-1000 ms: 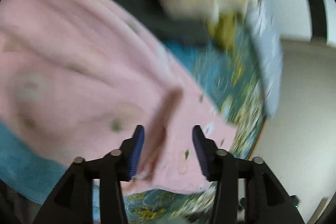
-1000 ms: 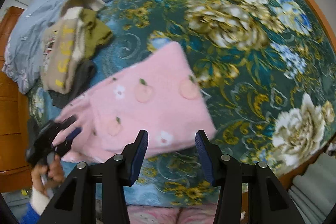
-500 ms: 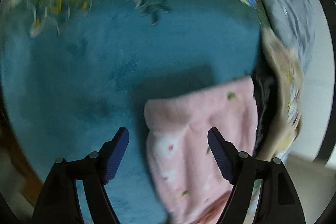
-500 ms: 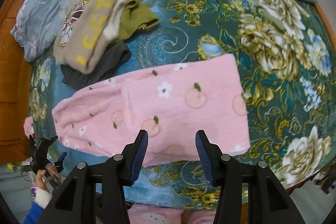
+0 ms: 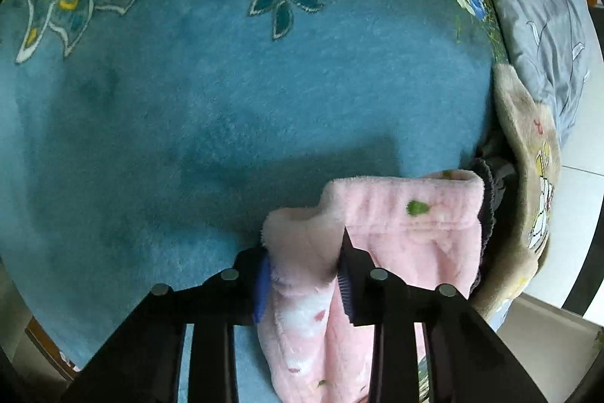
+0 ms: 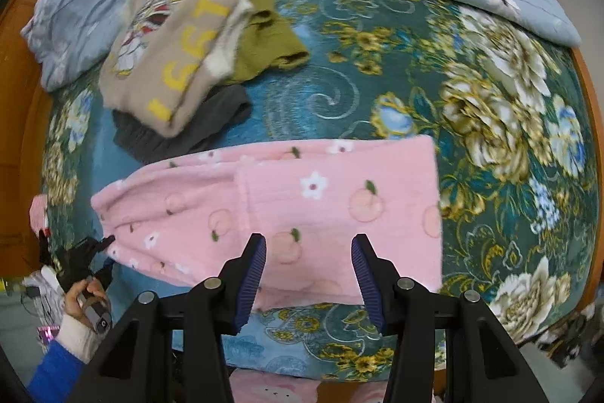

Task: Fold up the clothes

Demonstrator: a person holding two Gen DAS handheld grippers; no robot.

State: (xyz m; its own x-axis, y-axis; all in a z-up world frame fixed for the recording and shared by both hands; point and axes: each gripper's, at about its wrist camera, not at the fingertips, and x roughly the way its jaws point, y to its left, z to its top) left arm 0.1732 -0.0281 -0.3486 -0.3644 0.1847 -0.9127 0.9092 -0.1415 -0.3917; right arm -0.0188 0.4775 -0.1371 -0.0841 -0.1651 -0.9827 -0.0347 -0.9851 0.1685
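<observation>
Left wrist view, left gripper (image 5: 304,274): its two fingers are pressed together on a fluffy end of the pink pants (image 5: 400,233)
Left wrist view, pink pants: the held end is bunched up between the fingers, and the rest is seen running back under the gripper and off to the right
Left wrist view, around it: the blue flower blanket (image 5: 226,93) is spread ahead, and a tan top (image 5: 528,184) is seen at the right edge
Right wrist view, right gripper (image 6: 307,269): the fingers are held wide apart with nothing between them
Right wrist view, pink pants (image 6: 287,210): they are laid flat on the blanket (image 6: 490,176), long from left to right, with one layer folded over the right part
Right wrist view, which hand is nearer: the left end is held by the left gripper (image 6: 88,253); the right half lies just ahead of and below the right gripper
Right wrist view, clothes pile (image 6: 188,55): it is set behind the pants, nearly touching their far edge
Stage: a lengthwise fold seems to be in hand, though this is only a guess
</observation>
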